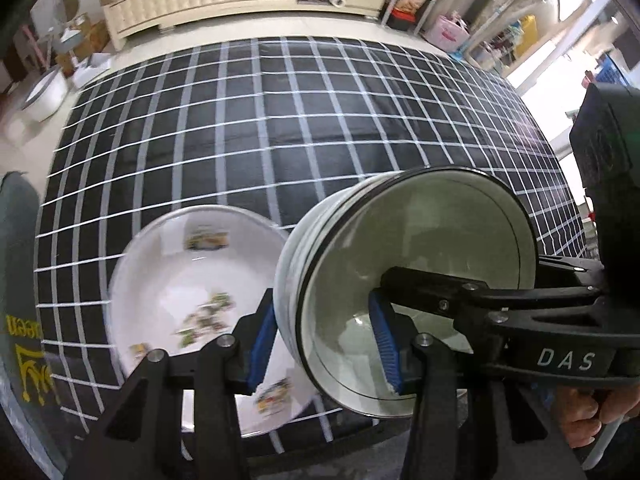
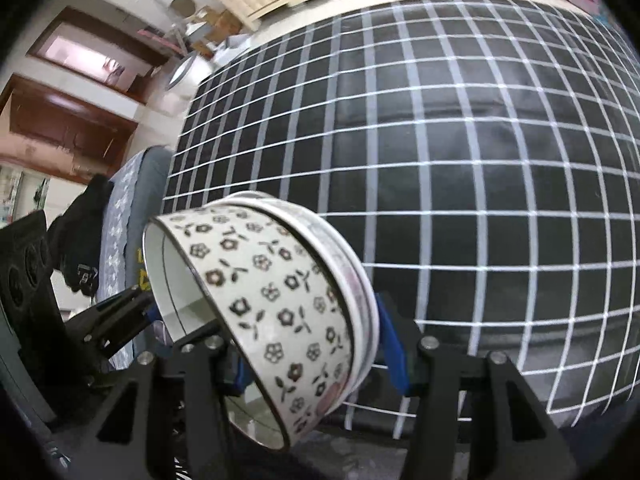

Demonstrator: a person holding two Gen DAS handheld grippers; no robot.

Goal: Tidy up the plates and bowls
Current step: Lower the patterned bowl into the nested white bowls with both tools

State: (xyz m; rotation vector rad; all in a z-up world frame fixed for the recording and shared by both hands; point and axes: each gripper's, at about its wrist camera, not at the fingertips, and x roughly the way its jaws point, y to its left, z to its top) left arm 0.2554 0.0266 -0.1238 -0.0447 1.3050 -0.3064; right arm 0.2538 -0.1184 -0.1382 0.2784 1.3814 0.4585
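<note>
Left gripper point(image 1: 326, 344): its 2 blue-padded fingers point(image 1: 262, 344) are part open and pinching the wall of a stack of bowls point(image 1: 412, 292), one pad outside, one inside the front bowl. The stack is tipped on its side, mouth toward the camera, lifted clear above the near edge of the tabletop point(image 1: 304, 120), which wears a black cloth with a white grid.

Right gripper point(image 2: 316, 354): fingers about half spread, clamped on the same stack point(image 2: 280, 300) from the other side. The flowered bowl nests over plainer ones; one pad point(image 2: 394, 354) presses the rims, the other is mostly hidden behind the bowl wall.

Below the stack, near the tabletop's near left corner, sits a white plate point(image 1: 168, 288) with blurred printed pictures, partly covered by the left fingers.

The right gripper point(image 1: 520, 312) crosses the left view, lettered "DAS". A hand point(image 1: 592, 420) shows at the bottom right, cut off. Yellow writing at the left edge is unreadable.
</note>
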